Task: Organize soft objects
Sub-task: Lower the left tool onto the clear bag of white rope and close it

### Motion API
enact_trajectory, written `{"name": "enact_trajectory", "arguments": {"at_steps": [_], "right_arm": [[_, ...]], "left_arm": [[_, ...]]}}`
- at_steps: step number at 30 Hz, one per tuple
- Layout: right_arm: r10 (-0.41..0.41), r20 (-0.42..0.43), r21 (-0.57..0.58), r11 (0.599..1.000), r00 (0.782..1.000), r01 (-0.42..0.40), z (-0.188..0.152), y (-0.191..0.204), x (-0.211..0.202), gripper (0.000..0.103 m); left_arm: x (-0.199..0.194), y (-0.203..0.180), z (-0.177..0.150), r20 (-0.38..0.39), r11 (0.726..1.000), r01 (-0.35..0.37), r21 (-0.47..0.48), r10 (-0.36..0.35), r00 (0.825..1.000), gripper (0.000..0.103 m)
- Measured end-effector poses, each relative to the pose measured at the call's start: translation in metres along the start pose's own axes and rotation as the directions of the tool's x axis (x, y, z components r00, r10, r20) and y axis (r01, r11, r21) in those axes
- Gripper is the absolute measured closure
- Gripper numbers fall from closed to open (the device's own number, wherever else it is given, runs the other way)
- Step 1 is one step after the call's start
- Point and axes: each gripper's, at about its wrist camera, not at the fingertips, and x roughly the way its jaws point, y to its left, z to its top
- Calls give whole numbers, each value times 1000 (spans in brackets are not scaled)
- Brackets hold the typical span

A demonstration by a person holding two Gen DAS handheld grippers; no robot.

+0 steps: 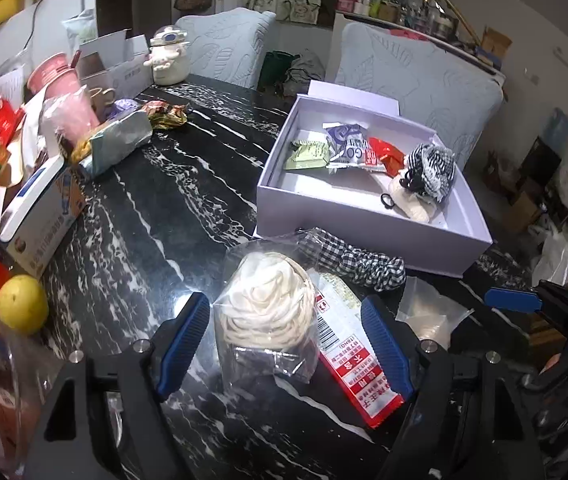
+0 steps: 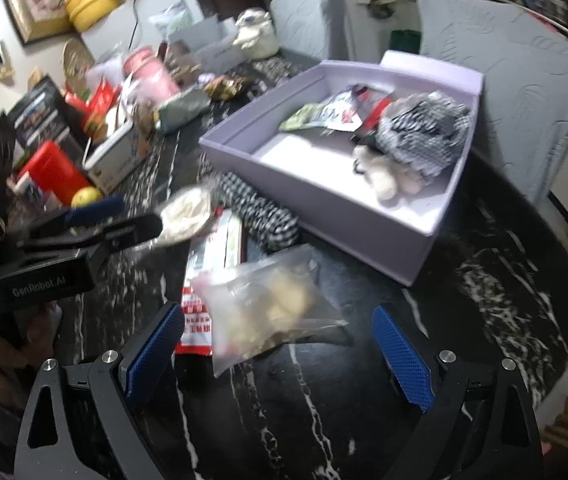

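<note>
Left claw [image 1: 284, 344]: spread wide either side of the cream scrunchie in its clear plastic wrapper [image 1: 267, 316], pads not touching it — lined up, I'd say, for a pinch.
Right claw [image 2: 279, 356]: spread too, framing the clear plastic bag of pale soft pieces [image 2: 259, 304] on the black marbled desk [image 2: 484, 300]; blurred, contact unclear.
Pale lilac cardboard box [image 1: 364, 224]: lidless, just behind both targets, already holding packets, a checked fabric piece and hair ties — likely the drop-off.
Black-and-white gingham cloth [image 1: 356, 260]: lies against the box wall, not yet sorted.
Red-and-white printed packet [image 1: 360, 376]: flat beside the scrunchie, partly under it.
</note>
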Motion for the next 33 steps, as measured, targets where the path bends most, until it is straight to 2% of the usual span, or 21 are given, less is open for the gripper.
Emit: {"name": "enact_trajectory", "arguments": {"at_steps": [4, 9, 11, 12, 16, 24, 28, 31, 33], "right_arm": [[32, -39, -12, 999, 999, -32, 1, 1, 16, 7], [28, -63, -28, 999, 998, -30, 3, -1, 31, 7], [36, -67, -39, 998, 997, -39, 3, -1, 35, 14], [39, -68, -45, 998, 997, -42, 3, -1, 37, 22], [41, -56, -68, 997, 998, -45, 3, -1, 38, 25], [7, -40, -23, 1000, 999, -8, -1, -26, 27, 27], [7, -39, -6, 1000, 999, -7, -4, -36, 21, 27], [9, -33, 9, 1000, 999, -9, -7, -38, 18, 27], [2, -33, 13, 1000, 999, -1, -9, -39, 15, 27]], "left_arm": [[10, 1, 1, -30, 1000, 14, 8, -14, 999, 25], [22, 0, 2, -58, 1000, 13, 13, -12, 998, 25], [27, 1, 2, -64, 1000, 1, 15, 0, 998, 25], [29, 1, 3, -64, 1000, -9, 15, 10, 998, 25], [37, 1, 5, -66, 998, -47, 30, 49, 997, 25], [63, 2, 4, -138, 999, -43, 4, 43, 989, 25], [66, 7, 4, -120, 1000, -8, -28, 4, 993, 25], [66, 7, 2, -97, 999, 12, -49, -17, 995, 34], [62, 2, 0, -82, 1000, 5, -25, -7, 997, 36]]}}
